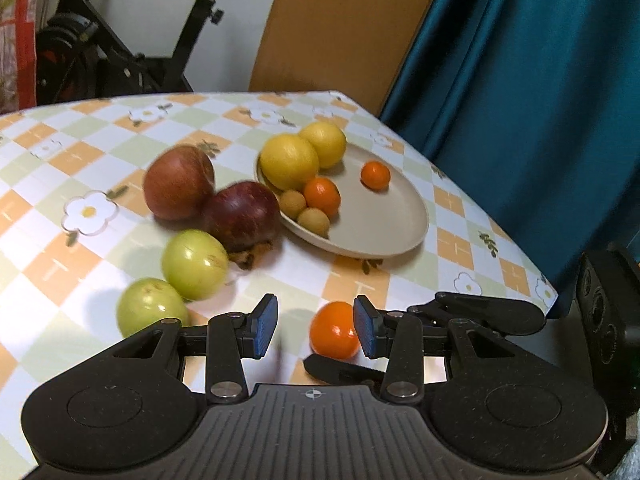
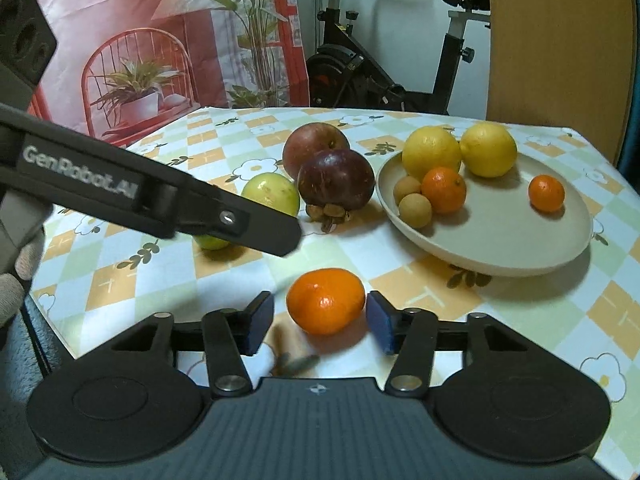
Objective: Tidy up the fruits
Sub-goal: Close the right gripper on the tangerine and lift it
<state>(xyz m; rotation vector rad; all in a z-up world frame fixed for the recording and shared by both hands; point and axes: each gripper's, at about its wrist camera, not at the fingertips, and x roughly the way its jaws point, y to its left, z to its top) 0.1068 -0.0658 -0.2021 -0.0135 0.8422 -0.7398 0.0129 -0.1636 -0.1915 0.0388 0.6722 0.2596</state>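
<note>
A mandarin (image 2: 326, 300) lies on the checked tablecloth between the blue pads of my right gripper (image 2: 320, 320). The right pad is at its skin and a gap shows at the left pad, so the gripper is open. My left gripper (image 1: 316, 330) hovers open above the table with nothing between its pads; the same mandarin (image 1: 334, 330) shows beyond its right pad, flanked by the right gripper's fingers (image 1: 492, 310). A beige plate (image 2: 500, 240) holds two lemons (image 2: 432, 152), two small mandarins (image 2: 444, 190) and two longans (image 2: 416, 210).
Left of the plate lie a red apple (image 2: 316, 144), a dark mangosteen (image 2: 336, 184) and two green fruits (image 1: 194, 264). One left-gripper finger (image 2: 240, 220) crosses over the green fruits. The table edge (image 1: 520, 248) is close on the right; an exercise bike (image 2: 360, 72) stands behind.
</note>
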